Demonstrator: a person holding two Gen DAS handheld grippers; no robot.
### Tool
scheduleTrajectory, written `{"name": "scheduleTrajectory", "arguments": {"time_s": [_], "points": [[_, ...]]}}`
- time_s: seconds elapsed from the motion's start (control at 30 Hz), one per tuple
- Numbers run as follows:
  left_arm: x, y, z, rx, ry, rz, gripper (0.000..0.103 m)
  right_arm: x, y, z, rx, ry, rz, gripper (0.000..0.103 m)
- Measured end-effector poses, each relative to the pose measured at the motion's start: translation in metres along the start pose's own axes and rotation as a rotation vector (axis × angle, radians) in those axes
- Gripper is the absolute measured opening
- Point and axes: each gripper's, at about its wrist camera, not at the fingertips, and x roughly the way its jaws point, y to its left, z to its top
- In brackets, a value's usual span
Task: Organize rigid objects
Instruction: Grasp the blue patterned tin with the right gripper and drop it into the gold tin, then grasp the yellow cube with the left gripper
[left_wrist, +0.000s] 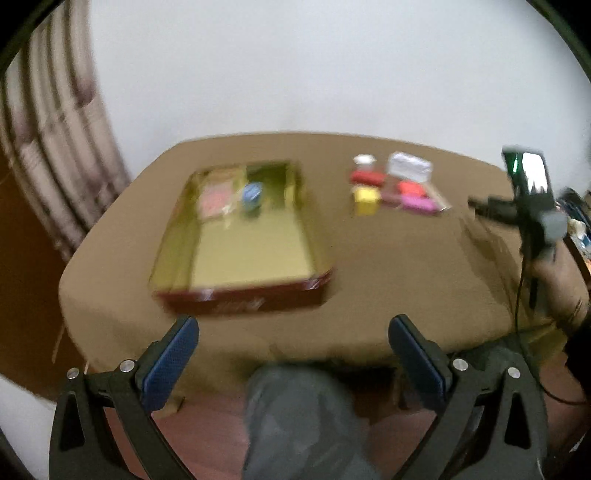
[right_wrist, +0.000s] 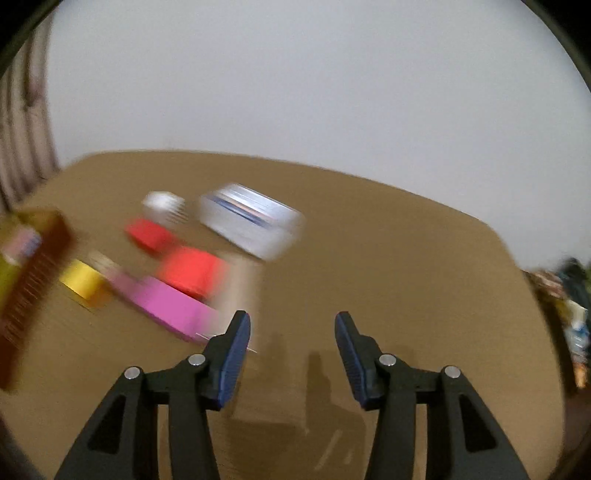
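An open gold tin with a dark red side (left_wrist: 243, 299) sits on the brown table; a pink item (left_wrist: 214, 201) and a blue round item (left_wrist: 252, 194) lie at its far end. To its right lies a blurred cluster: a yellow block (left_wrist: 365, 195), red pieces (left_wrist: 367, 177), a pink block (left_wrist: 419, 203) and a white box (left_wrist: 408, 166). My left gripper (left_wrist: 293, 328) is open and empty, hovering before the table's front edge. My right gripper (right_wrist: 293, 323) is open and empty over the table, just right of the pink block (right_wrist: 166, 304), red piece (right_wrist: 192, 271), yellow block (right_wrist: 81, 278) and white box (right_wrist: 251, 225).
The tin's corner (right_wrist: 33, 280) shows at the left edge of the right wrist view. The right hand-held device with a lit phone (left_wrist: 530, 177) hangs at the right of the left wrist view. A curtain (left_wrist: 48, 140) hangs at far left. Clutter (right_wrist: 574, 314) sits off the table's right edge.
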Motion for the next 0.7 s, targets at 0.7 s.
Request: {"name": "scheduleTrajectory", "arguments": {"time_s": [0.7], "points": [[0.169, -0.083, 0.131, 0.150, 0.189, -0.068, 0.098, 0.013, -0.077, -0.036, 0.256, -0.007, 0.108, 0.059]]}}
